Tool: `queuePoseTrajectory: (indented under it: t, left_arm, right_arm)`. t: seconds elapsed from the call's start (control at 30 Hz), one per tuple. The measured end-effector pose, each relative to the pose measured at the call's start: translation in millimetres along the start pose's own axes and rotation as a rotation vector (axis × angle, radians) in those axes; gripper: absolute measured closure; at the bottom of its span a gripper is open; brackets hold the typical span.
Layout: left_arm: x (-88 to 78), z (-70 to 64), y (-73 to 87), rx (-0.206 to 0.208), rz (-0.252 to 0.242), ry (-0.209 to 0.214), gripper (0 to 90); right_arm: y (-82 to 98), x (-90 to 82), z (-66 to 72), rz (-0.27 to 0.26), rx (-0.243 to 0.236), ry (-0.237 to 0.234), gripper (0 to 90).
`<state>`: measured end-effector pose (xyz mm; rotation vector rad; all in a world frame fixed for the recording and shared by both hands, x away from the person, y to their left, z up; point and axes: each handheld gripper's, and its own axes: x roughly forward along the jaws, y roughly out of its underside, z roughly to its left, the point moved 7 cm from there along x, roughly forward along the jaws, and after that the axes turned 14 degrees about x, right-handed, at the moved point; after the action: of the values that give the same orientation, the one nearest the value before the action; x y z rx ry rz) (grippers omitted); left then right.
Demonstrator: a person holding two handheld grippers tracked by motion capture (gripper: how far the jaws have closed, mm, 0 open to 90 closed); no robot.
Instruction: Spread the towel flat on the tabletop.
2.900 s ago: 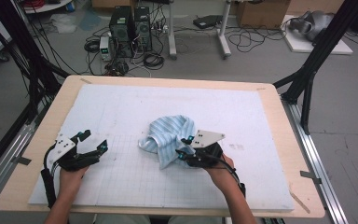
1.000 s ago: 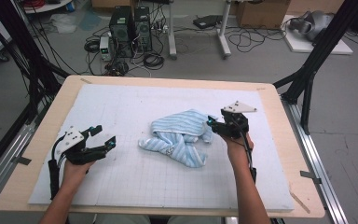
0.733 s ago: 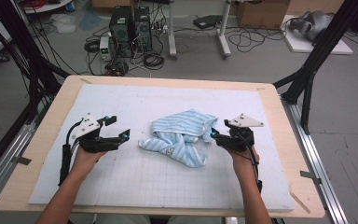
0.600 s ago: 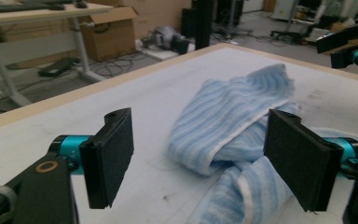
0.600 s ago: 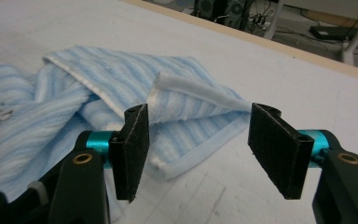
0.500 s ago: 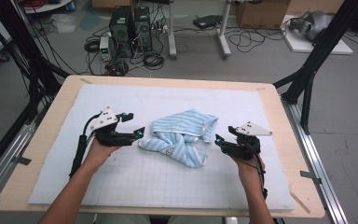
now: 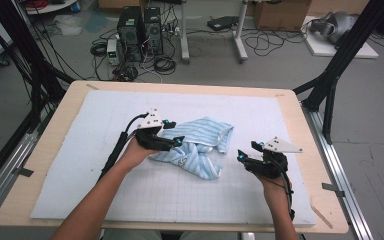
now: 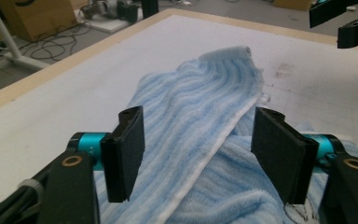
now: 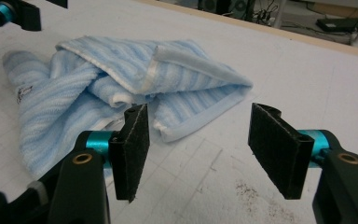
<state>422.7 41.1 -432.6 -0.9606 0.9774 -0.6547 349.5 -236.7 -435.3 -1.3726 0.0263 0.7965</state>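
Item: blue-striped towel (image 7: pixel 198 146), terry cloth with a white hem, crumpled and partly folded over itself. It lies on the white gridded mat (image 7: pixel 80 150) that covers the wooden bench (image 7: pixel 55 116), between the two claws.

Left claw (image 7: pixel 172 132): black body, teal collars, grey three-cornered plate on top, cable trailing back along the forearm. It sits at the towel's near-left edge, over the cloth. In the left gripper view a raised ridge of towel (image 8: pixel 200 135) with its white hem runs up between the two black pads (image 8: pixel 126 151); clear gaps show on both sides, so the pads do not press on the cloth. Its jaws have just been closing, with the towel between them but not yet gripped. State: released.

Right claw (image 7: pixel 247 150): same build, held low over the mat, apart from the towel, which lies to its left in the high view. In the right gripper view the towel (image 9: pixel 121 79) lies ahead and to the left of the pads (image 9: pixel 133 149); between the jaws is bare mat with a scatter of dark specks (image 9: pixel 249 191). State: released, holding nothing.

Surroundings: beyond the bench's far edge, computer towers (image 7: pixel 140 27) and loose cables (image 7: pixel 275 42) on the floor.
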Motion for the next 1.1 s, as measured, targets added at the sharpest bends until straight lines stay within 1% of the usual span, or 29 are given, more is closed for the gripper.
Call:
queuePoseTrajectory:
  t: [0.07, 0.23, 0.3, 0.43, 0.53, 0.6, 0.63, 0.7, 0.73, 0.77, 0.83, 0.87, 0.9, 0.97, 1.03, 1.1]
  left_arm:
    - [5.4, -1.1, 0.8, -0.001, 0.003, 0.007, 40.2]
    - [15.7, -1.0, 6.7, 0.004, 0.037, 0.017, 41.8]
    - [20.7, -2.0, 7.9, 0.005, 0.054, 0.022, 41.8]
    - [30.2, -4.3, 8.4, 0.030, 0.082, 0.028, 45.0]
    - [36.0, -6.6, 10.0, 0.045, 0.105, 0.042, 48.8]
    - [38.8, -8.7, 10.9, 0.057, 0.117, 0.047, 52.6]
    - [39.7, -9.8, 11.2, 0.057, 0.117, 0.058, 55.0]
    - [40.8, -9.7, 13.0, 0.064, 0.127, 0.063, 62.9]
    - [40.9, -9.8, 13.7, 0.056, 0.127, 0.069, 67.3]
    - [40.6, -8.8, 14.4, 0.060, 0.132, 0.066, 72.5]
    - [39.2, -7.0, 13.7, 0.037, 0.117, 0.072, 80.3]
    - [38.2, -6.1, 12.7, 0.022, 0.103, 0.078, 82.5]
    - [36.9, -3.9, 11.9, 0.010, 0.094, 0.075, 83.6]
    - [33.8, 1.5, 10.0, -0.049, 0.060, 0.074, 84.9]
    - [29.9, 9.0, 7.4, -0.125, 0.006, 0.066, 85.2]
    - [25.9, 17.0, 5.5, -0.196, -0.035, 0.047, 85.2]
  right_arm:
    - [1.9, 0.2, -0.8, -0.001, 0.004, -0.004, 38.1]
    - [2.4, 0.7, 0.3, 0.001, 0.011, -0.012, 38.1]
    - [1.7, 1.8, 1.3, -0.001, 0.006, -0.016, 38.1]
    - [2.0, 3.7, 3.9, 0.006, 0.000, -0.021, 38.1]
    - [2.2, 3.3, 4.4, 0.006, 0.003, -0.020, 38.1]
    - [2.2, 2.9, 4.5, 0.006, 0.004, -0.022, 38.1]
    - [2.2, 2.9, 4.4, 0.005, 0.003, -0.023, 38.1]
    - [2.5, 3.0, 4.2, 0.007, 0.002, -0.023, 38.1]
    - [2.4, 3.0, 4.3, 0.007, 0.003, -0.024, 38.2]
    - [2.4, 2.7, 4.3, 0.007, 0.003, -0.024, 38.2]
    - [2.2, 2.9, 4.8, 0.005, 0.003, -0.024, 38.2]
    - [2.4, 3.3, 5.1, 0.006, 0.001, -0.026, 38.2]
    - [2.5, 3.7, 5.2, 0.006, -0.001, -0.027, 38.2]
    - [3.1, 4.5, 5.9, 0.009, 0.003, -0.029, 38.2]
    - [3.7, 6.0, 7.3, 0.007, 0.007, -0.034, 38.2]
    - [4.7, 8.3, 9.4, 0.012, 0.005, -0.043, 39.2]
